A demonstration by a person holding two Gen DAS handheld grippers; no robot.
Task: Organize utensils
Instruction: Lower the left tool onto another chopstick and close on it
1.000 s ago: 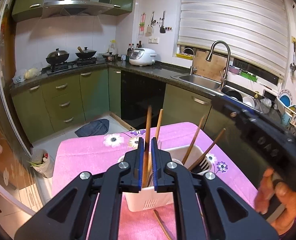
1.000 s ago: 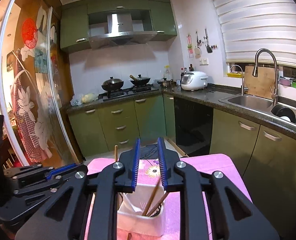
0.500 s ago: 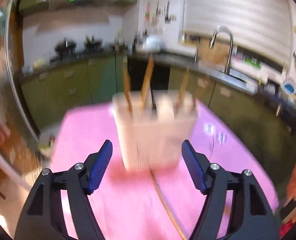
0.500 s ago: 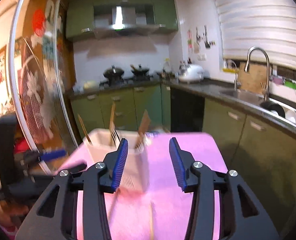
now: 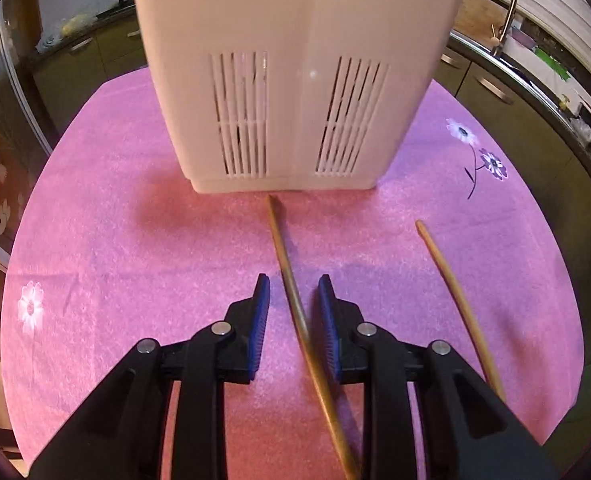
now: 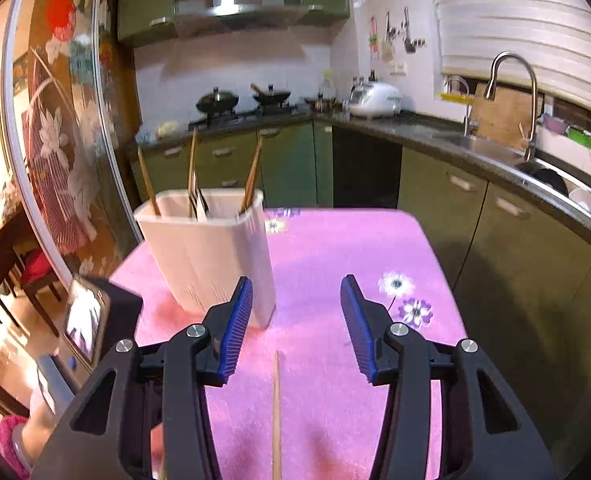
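Note:
A white slotted utensil holder [image 5: 295, 80] stands on the pink tablecloth [image 5: 115, 240]; in the right wrist view the holder [image 6: 211, 256] has several wooden chopsticks upright in it. Two chopsticks lie flat on the cloth. My left gripper [image 5: 293, 300] is low over the cloth, open, with one chopstick [image 5: 295, 300] lying between its blue pads, close to the right one. The second chopstick [image 5: 455, 300] lies to its right. My right gripper [image 6: 295, 320] is wide open and empty above a flat chopstick [image 6: 276, 408].
The table ends just past the holder; green kitchen cabinets [image 6: 287, 160] and a sink with tap [image 6: 511, 92] lie beyond. The left gripper's body [image 6: 91, 320] and the hand holding it show at the left of the right wrist view.
My left gripper let go of the upright chopstick in the holder, opened, and dropped down to the cloth around a flat chopstick. My right gripper opened wide and lowered towards the table.

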